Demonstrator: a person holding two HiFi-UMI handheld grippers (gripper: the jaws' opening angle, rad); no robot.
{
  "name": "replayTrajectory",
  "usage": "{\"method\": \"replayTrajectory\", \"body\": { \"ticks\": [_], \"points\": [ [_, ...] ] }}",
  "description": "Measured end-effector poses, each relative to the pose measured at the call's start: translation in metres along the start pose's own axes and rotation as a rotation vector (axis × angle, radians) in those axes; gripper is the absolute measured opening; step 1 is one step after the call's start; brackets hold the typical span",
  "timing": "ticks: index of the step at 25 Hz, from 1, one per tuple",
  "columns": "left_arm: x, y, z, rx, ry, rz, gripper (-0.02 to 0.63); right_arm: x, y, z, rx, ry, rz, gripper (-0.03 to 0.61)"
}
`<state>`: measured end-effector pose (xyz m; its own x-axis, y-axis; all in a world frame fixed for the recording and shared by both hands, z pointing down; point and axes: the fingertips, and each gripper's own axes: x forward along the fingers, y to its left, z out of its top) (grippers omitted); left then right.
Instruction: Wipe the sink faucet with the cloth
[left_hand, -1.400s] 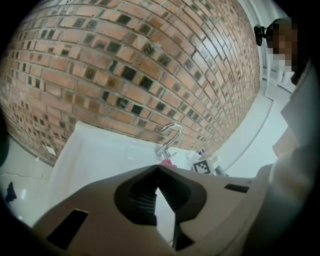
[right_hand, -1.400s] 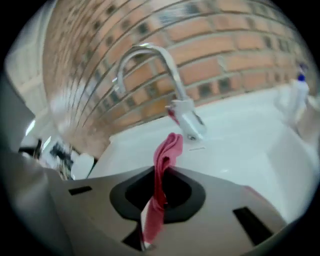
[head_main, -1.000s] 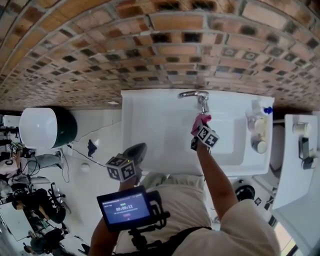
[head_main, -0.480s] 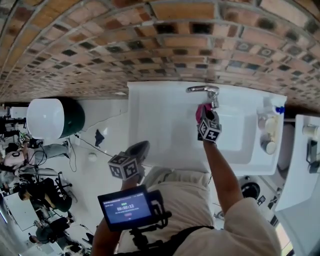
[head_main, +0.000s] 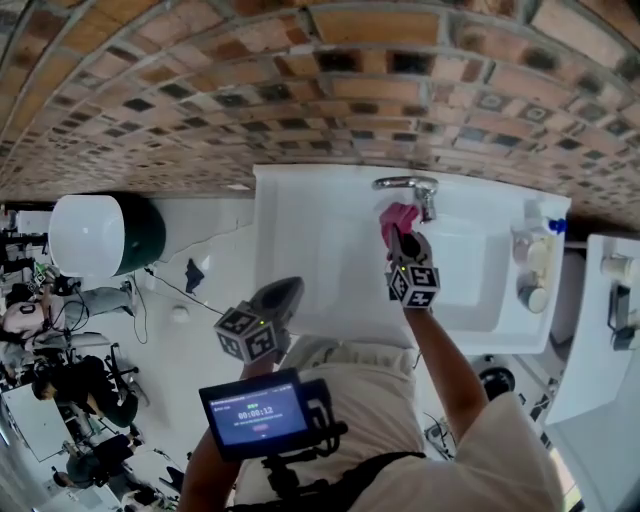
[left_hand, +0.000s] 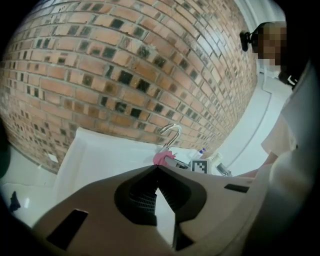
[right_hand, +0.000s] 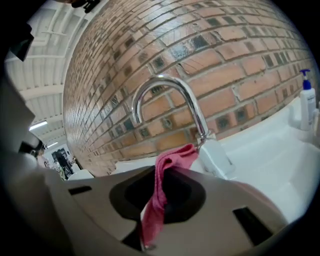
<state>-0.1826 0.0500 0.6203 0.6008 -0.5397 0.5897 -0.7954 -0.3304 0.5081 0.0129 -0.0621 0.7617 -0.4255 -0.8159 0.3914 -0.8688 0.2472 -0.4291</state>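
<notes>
Right hand-held gripper (head_main: 399, 233) drew back, clamping cloth (head_main: 398, 214) by faucet (head_main: 408, 185).

Cloth (right_hand: 172, 157) pink; faucet (right_hand: 161, 80) chrome; sink (head_main: 320, 240) white; wall (head_main: 300, 90) red-brown brick, dk inset squares.

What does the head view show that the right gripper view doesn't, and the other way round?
Only the head view: the left gripper near the person's body, far from the faucet, and a small screen at the chest. Only the right gripper view: the right gripper with its jaws closed on the pink cloth, and the faucet's curved arch from the side. Both: the faucet, the cloth close by it, the white sink and the brick wall.
</notes>
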Motion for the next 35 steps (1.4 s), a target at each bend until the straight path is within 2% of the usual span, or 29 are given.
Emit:
{"method": "replayTrajectory", "body": {
  "ticks": [3, 10, 14, 20, 28, 35],
  "points": [
    [0.004, -0.011, 0.015, 0.034, -0.064, -0.071, -0.008, -0.032, -0.001, 0.011, -0.03, -0.012, 0.005, 0.048],
    [0.023, -0.025, 0.039, 0.043, -0.098, -0.174, -0.008, -0.101, 0.011, 0.049, -0.129, -0.038, 0.061, 0.048],
    [0.028, -0.035, 0.054, 0.043, -0.099, -0.22, -0.008, -0.133, 0.007, 0.077, -0.098, -0.081, 0.014, 0.048],
    [0.021, -0.054, 0.072, 0.089, -0.133, -0.337, -0.008, -0.171, -0.003, 0.1, -0.085, -0.147, -0.076, 0.048],
    [0.012, -0.056, 0.079, 0.067, -0.146, -0.374, -0.009, -0.216, -0.037, 0.115, -0.065, -0.186, -0.191, 0.048],
    [0.015, -0.047, 0.073, 0.01, -0.158, -0.353, -0.009, -0.229, -0.082, 0.11, -0.051, -0.14, -0.255, 0.048]
  ]
}}
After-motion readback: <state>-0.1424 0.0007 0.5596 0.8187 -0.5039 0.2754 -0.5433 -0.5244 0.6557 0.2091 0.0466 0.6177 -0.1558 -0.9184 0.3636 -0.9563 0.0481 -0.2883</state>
